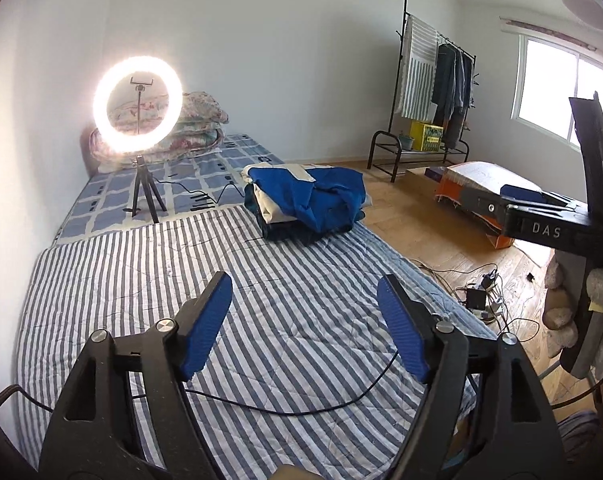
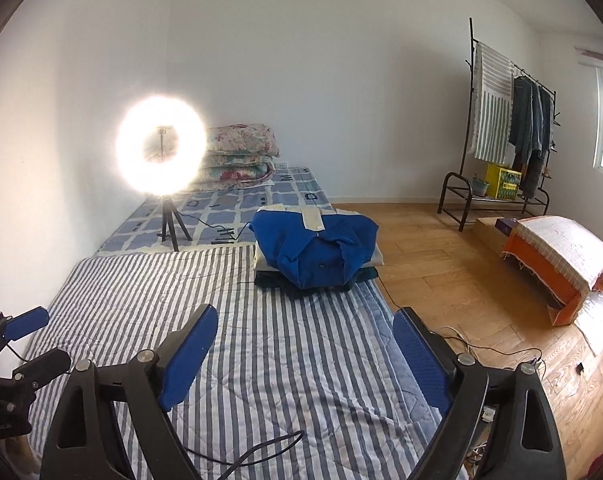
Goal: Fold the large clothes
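Lettering reading "DAS" shows on the black body of the right claw (image 1: 549, 208) where it juts in at the edge of the left wrist view; nothing else written can be read. The yellow box (image 2: 502, 181) on the rack's lower shelf carries a printed panel too small to make out. Both claws stand wide open and hold nothing: the left claw (image 1: 305, 324) and the right one, seen in its own view at (image 2: 305, 356), hover over the striped quilt (image 2: 261, 340) on the bed. The clothes pile (image 2: 315, 254) lies farther up the bed, near its floor-side edge, a blue garment (image 1: 321, 196) on top with pale and dark layers under it mostly hidden. The ring light (image 1: 137, 104) glares out its phone holder. A black cable (image 1: 301, 406) crosses the quilt.
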`<state>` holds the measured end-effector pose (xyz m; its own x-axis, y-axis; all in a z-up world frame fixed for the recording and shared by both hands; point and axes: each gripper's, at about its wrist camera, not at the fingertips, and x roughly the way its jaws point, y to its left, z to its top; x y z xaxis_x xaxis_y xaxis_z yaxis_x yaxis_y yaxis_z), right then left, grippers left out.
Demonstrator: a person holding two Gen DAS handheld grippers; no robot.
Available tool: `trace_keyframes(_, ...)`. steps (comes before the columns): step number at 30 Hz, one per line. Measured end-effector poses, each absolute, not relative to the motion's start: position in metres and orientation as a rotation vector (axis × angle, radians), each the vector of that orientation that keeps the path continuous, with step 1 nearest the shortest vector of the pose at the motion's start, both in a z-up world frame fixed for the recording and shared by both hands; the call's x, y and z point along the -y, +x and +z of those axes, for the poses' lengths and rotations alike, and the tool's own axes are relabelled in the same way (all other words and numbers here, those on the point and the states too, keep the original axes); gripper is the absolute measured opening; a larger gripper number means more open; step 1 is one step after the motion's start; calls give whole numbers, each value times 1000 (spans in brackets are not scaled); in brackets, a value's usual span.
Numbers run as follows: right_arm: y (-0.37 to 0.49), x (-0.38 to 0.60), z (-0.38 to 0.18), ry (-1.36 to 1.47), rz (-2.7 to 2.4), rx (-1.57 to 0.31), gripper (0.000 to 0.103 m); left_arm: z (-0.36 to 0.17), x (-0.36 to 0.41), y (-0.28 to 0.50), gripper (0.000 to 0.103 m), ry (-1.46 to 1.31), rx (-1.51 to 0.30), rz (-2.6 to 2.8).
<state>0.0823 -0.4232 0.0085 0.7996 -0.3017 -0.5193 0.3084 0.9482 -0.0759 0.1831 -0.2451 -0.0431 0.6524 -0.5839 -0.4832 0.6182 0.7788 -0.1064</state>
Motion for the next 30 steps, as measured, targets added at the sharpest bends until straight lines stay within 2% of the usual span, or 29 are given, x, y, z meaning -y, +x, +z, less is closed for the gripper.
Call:
trace_keyframes(2, 81, 421, 0, 15, -327, -561, 92, -45, 243, 181, 86, 67, -517, -679)
trace_keyframes(8, 77, 422, -20, 52, -314, -565, 94, -48, 239, 177, 97, 68, -496, -663)
trace_keyframes(10, 78, 421, -25, 39, -320, -568, 98, -49, 237, 177, 101, 70, -487, -653)
trace_keyframes(12, 76, 420, -30, 30, -331, -552, 103, -49, 235, 173, 102, 86, -458, -622)
trace_keyframes(30, 83, 415, -43, 34, -349, -547, 103, -65, 238, 171, 103, 171, -499, -562)
